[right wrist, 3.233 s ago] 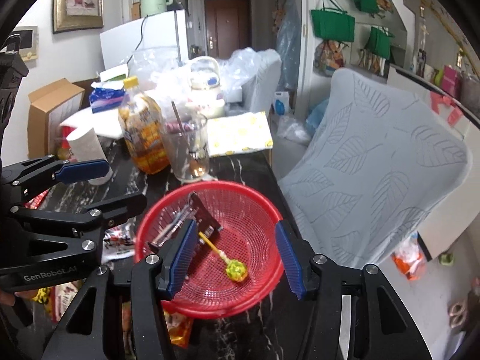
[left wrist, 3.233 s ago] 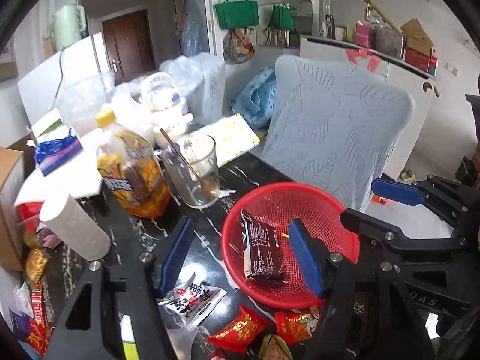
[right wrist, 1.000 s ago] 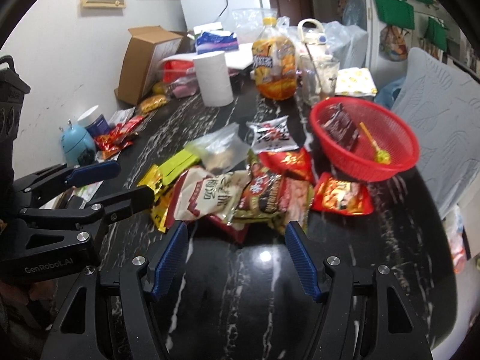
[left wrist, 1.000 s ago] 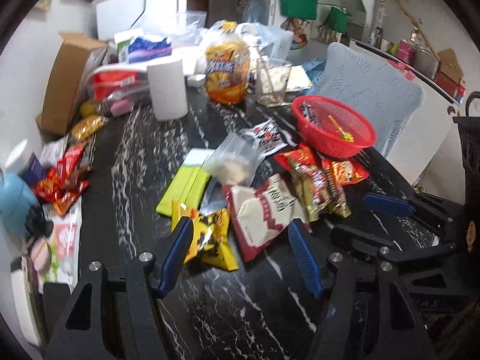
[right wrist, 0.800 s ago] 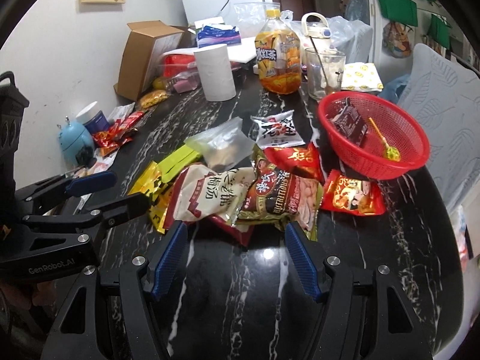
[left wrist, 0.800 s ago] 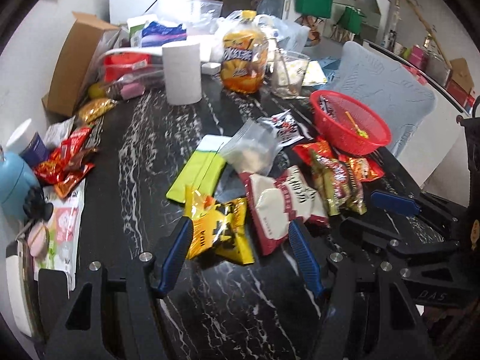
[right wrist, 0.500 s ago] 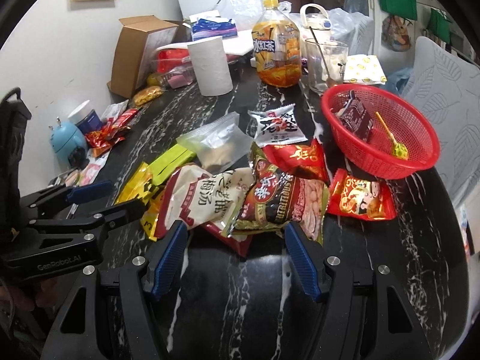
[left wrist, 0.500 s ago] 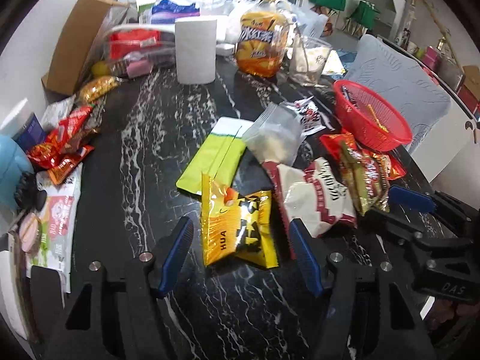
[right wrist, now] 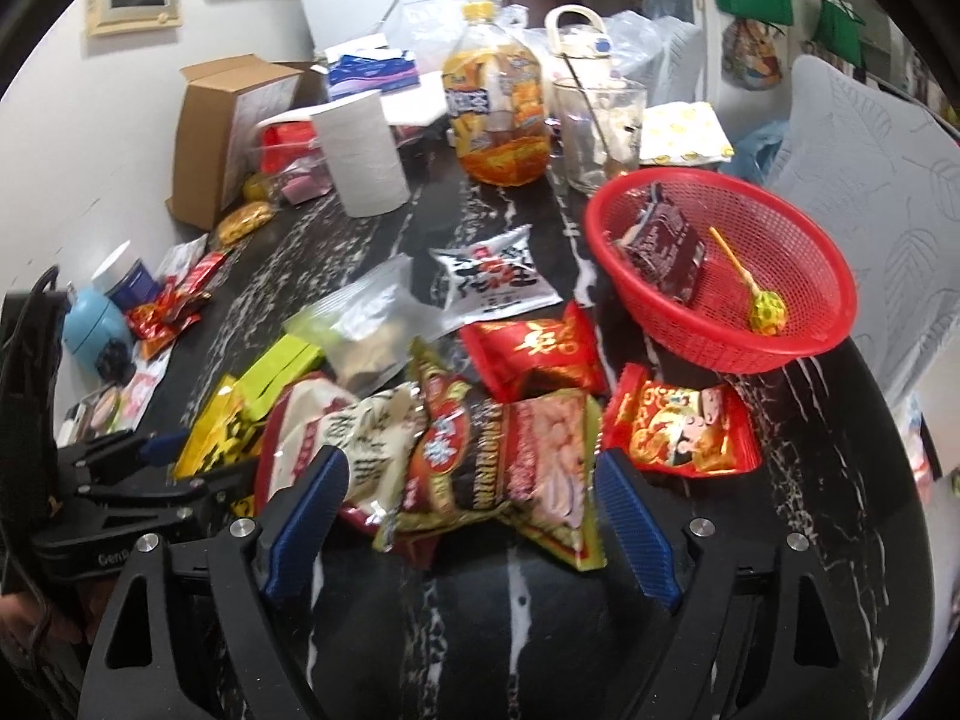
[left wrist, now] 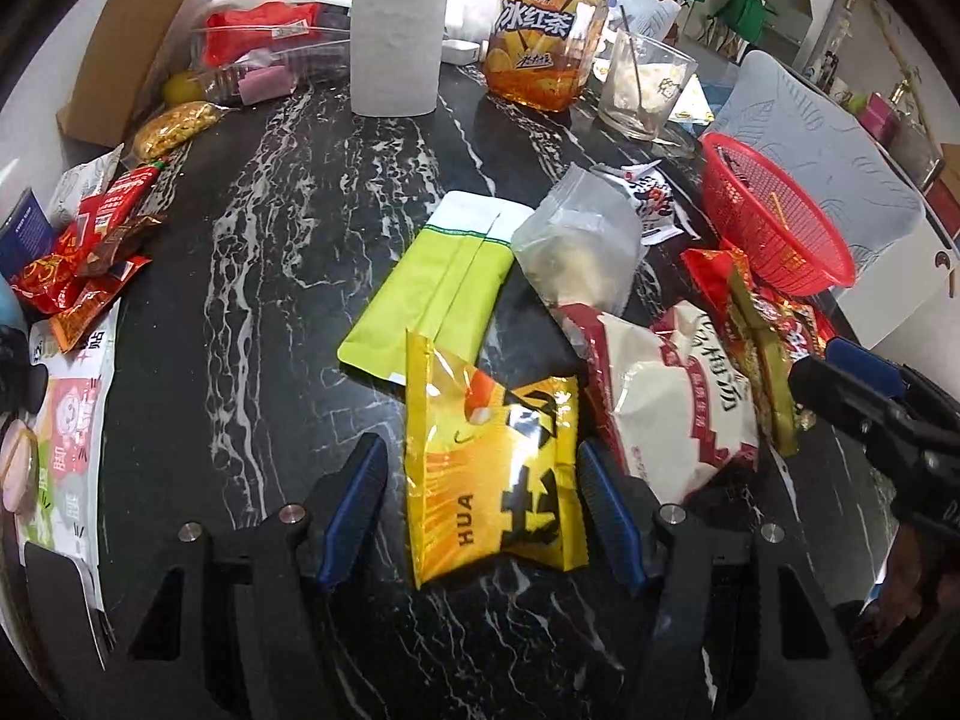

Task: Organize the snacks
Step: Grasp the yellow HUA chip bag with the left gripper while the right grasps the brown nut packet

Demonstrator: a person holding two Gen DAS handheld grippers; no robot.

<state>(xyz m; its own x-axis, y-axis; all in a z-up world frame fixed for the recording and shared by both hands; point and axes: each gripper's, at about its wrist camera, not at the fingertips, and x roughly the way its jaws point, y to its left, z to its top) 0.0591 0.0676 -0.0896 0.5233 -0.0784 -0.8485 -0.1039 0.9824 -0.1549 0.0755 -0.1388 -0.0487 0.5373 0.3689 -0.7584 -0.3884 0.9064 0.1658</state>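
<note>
Both grippers straddle separate packets so each can lift one toward the red basket (right wrist: 798,336) at the far right of the tabletop (left wrist: 288,252). The left gripper (left wrist: 486,498) brackets the yellow packet (left wrist: 492,468), jaws apart, not pinching. The right gripper (right wrist: 474,516), jaws just widened, frames the peanut packet (right wrist: 510,462).

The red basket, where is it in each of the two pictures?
Left wrist view: the red basket sits far right, above the middle, at the table's edge beside the grey chair.
Right wrist view: the red basket sits right of centre in the upper half, holding a dark packet and a lollipop.
Shared landmark: the white paper roll stands upright at the back of the table in both.
</note>
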